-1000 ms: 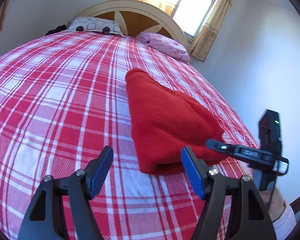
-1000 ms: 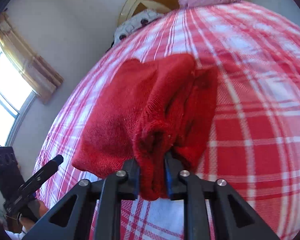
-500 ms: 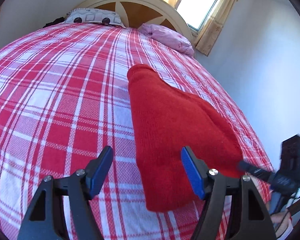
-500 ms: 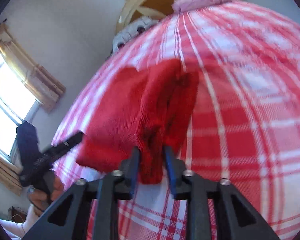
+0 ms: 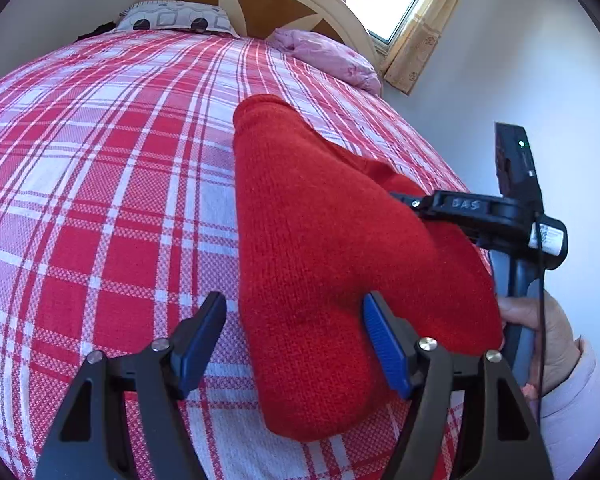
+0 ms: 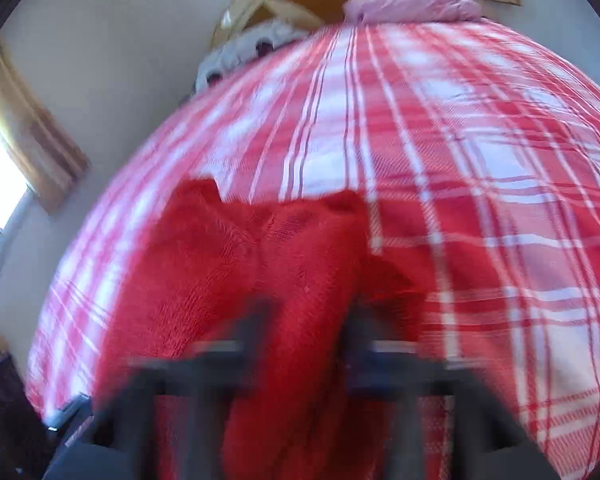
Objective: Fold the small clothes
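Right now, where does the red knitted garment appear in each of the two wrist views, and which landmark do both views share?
Left wrist view: the red knitted garment fills the centre and lower right, lying on the plaid bedcover.
Right wrist view: it fills the lower centre and left, blurred.
Shared landmark: the pink pillow by the headboard, upper right in the left view, top right in the right view.

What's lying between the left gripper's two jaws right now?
In the left wrist view, the red knitted garment lies between the open jaws of the left gripper, over the plaid bedspread.
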A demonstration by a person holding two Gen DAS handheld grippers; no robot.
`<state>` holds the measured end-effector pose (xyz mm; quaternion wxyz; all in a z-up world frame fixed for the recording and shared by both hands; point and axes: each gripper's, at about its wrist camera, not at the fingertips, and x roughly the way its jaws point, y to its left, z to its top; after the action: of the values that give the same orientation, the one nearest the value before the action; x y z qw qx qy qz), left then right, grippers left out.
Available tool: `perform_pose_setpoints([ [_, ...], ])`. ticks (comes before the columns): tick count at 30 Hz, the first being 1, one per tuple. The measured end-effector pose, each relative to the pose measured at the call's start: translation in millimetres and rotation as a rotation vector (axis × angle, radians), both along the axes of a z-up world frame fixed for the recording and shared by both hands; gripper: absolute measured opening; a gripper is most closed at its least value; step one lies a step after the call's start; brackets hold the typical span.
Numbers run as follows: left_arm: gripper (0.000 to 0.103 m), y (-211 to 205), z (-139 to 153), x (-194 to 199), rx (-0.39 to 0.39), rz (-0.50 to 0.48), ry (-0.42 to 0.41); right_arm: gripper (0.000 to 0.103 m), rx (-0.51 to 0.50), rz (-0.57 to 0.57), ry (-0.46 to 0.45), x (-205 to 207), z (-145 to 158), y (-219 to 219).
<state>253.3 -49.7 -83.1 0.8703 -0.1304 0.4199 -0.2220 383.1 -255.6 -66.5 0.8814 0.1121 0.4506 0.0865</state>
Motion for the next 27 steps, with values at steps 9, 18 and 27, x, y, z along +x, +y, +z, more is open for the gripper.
perform_pose_setpoints([
  [9,0.08,-31,0,-5,0.073,-0.059,-0.026,0.012,-0.04,-0.082,-0.034,-12,-11,-30],
  [18,0.09,-19,2,-20,0.117,-0.028,-0.007,0.035,0.099,-0.183,-0.093,-42,14,-56],
  [27,0.09,-1,14,-49,0.103,-0.011,-0.044,0.035,-0.026,0.082,-0.192,-141,44,24],
])
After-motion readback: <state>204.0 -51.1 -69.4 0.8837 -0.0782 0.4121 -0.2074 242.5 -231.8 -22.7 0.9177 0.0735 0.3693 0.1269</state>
